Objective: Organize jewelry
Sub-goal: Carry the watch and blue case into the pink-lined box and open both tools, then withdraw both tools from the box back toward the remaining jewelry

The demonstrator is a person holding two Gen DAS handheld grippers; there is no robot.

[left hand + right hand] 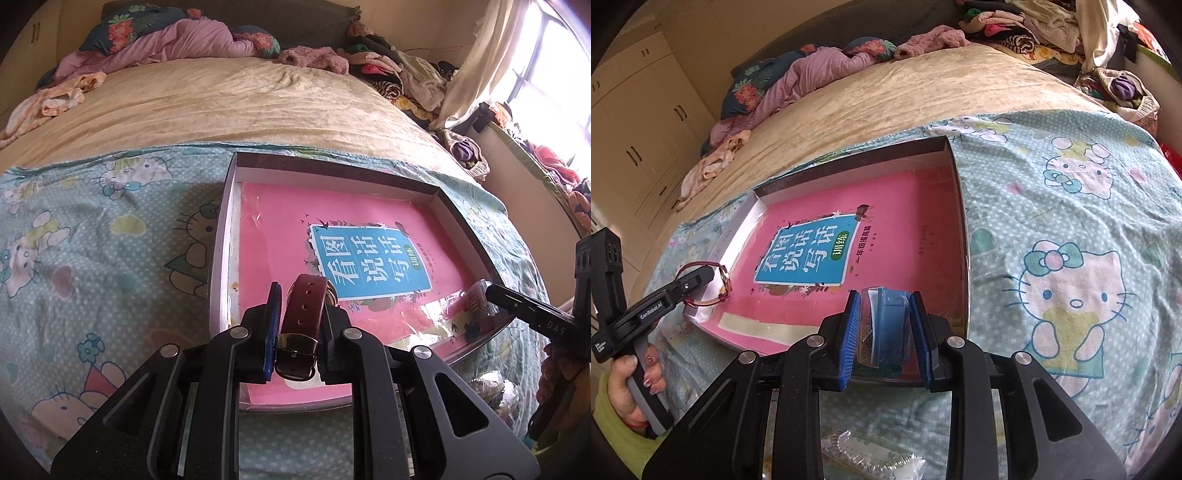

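Observation:
My left gripper [300, 295] is shut on a wristwatch with a dark red leather strap [303, 314] and holds it over the near left corner of a shallow white box [219, 236]. The right wrist view shows that watch [718, 284] hanging from the left gripper [701, 275] above the box's left edge. A pink book [332, 229] lies flat in the box. My right gripper [884, 297] is shut on a clear packet with a blue card [892, 325], over the box's near edge [964, 229]. In the left wrist view the right gripper [491, 290] holds this packet [476, 299].
The box sits on a light blue Hello Kitty sheet [92, 240] on a bed with a beige blanket [221, 107]. Piled clothes [384, 70] lie at the bed's far side. A clear crinkled plastic packet [871, 456] lies on the sheet near me. Wardrobe doors [639, 140] stand left.

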